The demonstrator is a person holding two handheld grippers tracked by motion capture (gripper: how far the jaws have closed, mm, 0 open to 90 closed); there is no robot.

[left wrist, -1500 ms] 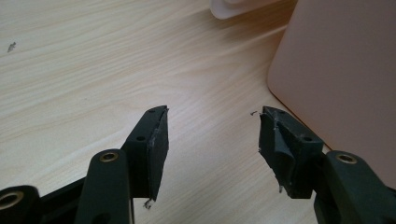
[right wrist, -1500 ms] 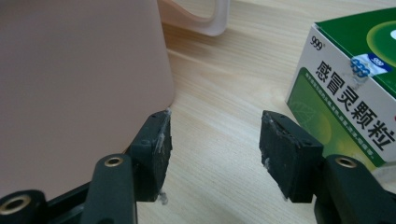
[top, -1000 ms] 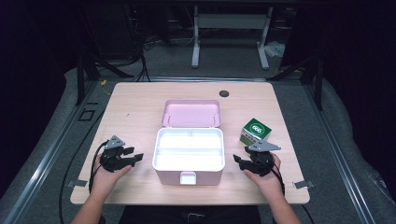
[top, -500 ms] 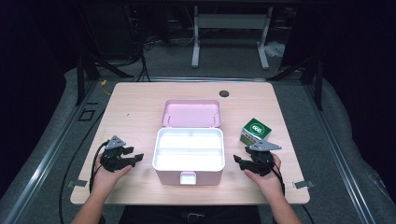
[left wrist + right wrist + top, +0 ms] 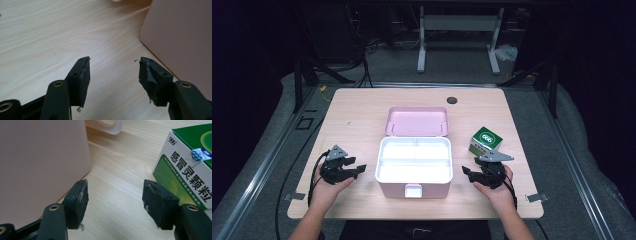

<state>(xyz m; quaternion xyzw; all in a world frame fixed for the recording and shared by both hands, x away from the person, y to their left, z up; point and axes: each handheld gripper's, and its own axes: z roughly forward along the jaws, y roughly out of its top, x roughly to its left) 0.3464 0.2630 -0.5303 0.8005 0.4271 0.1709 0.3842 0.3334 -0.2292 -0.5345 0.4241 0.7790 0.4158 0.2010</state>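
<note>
Cardboard box (image 5: 486, 140) beside plastic case (image 5: 414, 187)

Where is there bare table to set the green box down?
Bare wood lies left of the open pink case, beyond the left gripper, and along the table's far edge. The gap between the case and the green box is tight.

One desk (image 5: 362, 115), wooden. One pink box (image 5: 414, 172) on it, open, with one lid (image 5: 417, 121) lying behind. Inside the box, one divider, two compartments. One green-and-white carton (image 5: 485, 140) off to the right. One dark round spot (image 5: 452, 100) near the desk's far edge. Two tongs: one left (image 5: 358, 171), one right (image 5: 468, 172), two black jaws apiece. Two hands, two trailing cables.
</note>
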